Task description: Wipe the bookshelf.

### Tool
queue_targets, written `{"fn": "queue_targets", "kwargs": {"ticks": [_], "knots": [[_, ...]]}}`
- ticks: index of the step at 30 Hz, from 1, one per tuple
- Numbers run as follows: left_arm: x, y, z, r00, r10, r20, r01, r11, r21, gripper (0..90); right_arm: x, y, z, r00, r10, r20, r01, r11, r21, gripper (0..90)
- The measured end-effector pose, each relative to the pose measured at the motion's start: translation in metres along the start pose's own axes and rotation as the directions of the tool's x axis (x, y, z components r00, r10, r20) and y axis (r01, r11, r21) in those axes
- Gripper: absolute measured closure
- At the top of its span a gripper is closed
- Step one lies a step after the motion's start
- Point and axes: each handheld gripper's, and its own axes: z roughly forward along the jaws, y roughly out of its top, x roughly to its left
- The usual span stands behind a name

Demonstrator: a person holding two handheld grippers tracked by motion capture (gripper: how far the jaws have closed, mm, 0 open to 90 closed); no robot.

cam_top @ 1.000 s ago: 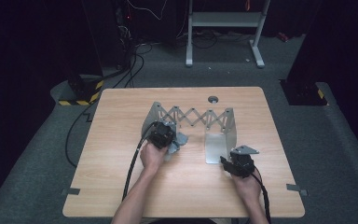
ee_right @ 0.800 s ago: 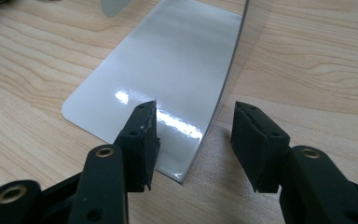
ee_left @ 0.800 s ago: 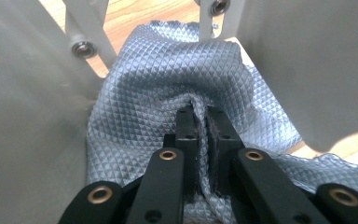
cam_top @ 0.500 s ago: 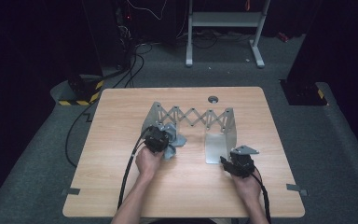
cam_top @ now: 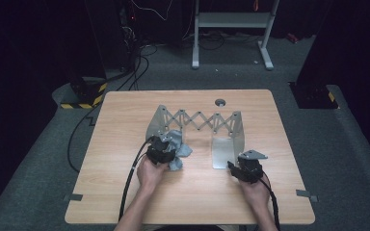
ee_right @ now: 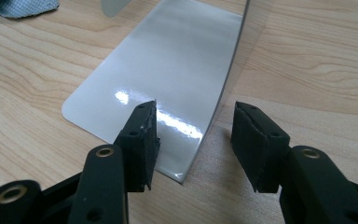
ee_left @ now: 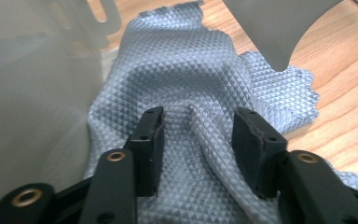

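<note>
A crumpled grey-blue cloth (cam_top: 180,155) (ee_left: 191,60) lies against the left end plate of an expandable metal rack (cam_top: 200,120). My left gripper (cam_top: 166,144) (ee_left: 198,123) rests open on the cloth, a raised fold lying between its jaws. My right gripper (cam_top: 233,165) (ee_right: 196,112) is open too. It straddles the near corner of the rack's right end plate (cam_top: 221,151) (ee_right: 168,70), one jaw over the flat foot and the other outside the upright wall.
The wooden table (cam_top: 125,125) has a round grommet (cam_top: 220,102) behind the rack. Cables (cam_top: 77,134) hang off the left side to the floor. A white stand (cam_top: 231,21) is beyond the far edge.
My left gripper has slid a little toward the near edge, settling lower onto the cloth. The right gripper and rack have stayed put.
</note>
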Motion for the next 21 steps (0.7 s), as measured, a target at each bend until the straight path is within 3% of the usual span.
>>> {"fn": "queue_targets", "kwargs": {"ticks": [9,12,21], "knots": [[-0.0027,-0.0005,0.0064,0.9999,-0.013,-0.006,0.013,0.9999,-0.001,50.6,0.0000,0.0000,0.0000,1.0000,0.000,0.000,0.000,1.000,0.000,51.1],[-0.0018,-0.0007,0.0054,0.9999,-0.013,0.002,0.013,0.9999,0.004,53.7,-0.0002,0.0000,0.0000,1.0000,-0.002,0.000,0.002,1.000,-0.001,51.1],[-0.0022,-0.0029,0.0012,0.9998,0.022,0.003,-0.022,0.9997,0.010,74.5,-0.0001,0.0000,0.0000,1.0000,-0.003,0.000,0.003,1.000,0.000,50.9]]}}
